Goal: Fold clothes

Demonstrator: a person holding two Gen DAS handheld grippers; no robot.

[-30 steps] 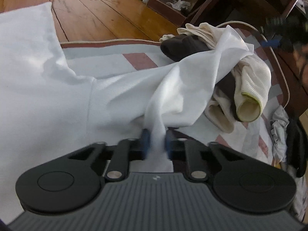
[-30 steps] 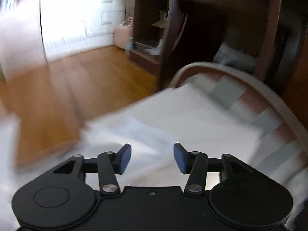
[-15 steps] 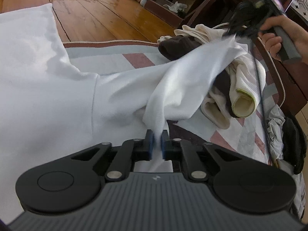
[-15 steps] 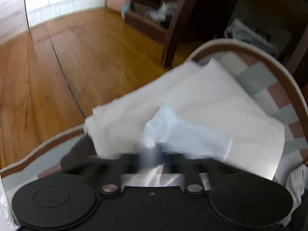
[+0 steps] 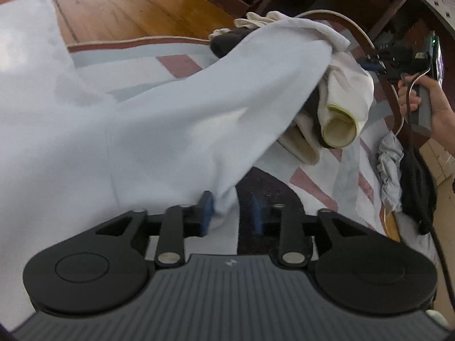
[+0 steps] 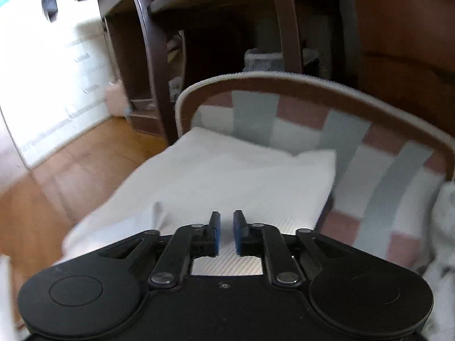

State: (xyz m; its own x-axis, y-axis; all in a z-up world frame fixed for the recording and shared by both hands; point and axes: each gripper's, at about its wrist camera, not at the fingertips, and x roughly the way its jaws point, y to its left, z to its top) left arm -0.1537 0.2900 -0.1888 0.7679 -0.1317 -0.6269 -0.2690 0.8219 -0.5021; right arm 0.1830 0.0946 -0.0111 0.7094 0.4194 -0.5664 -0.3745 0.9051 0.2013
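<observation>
Left hand-held gripper [image 5: 231, 209] with blue pads apart, a corner of the large white cotton garment [image 5: 148, 130] lying loose between them against the left pad, no longer pinched; judged a release so the cloth can settle. Garment draped from there across the patchwork quilt of pink, grey and white blocks [image 5: 327, 179], its far end thrown over a heap of cream ribbed clothing and a dark piece [image 5: 341, 108]. Right hand-held gripper [image 6: 226, 233] nearly together, a narrow gap showing between the pads, nothing gripped, poised just above a folded white ribbed cloth [image 6: 227, 176] lying flat near the quilt's piped corner [image 6: 256, 76]. Little spare quilt beyond that fold; wooden floor [image 6: 71, 176] just past its left edge. Open patchwork to the right gives room for the next fold.
</observation>
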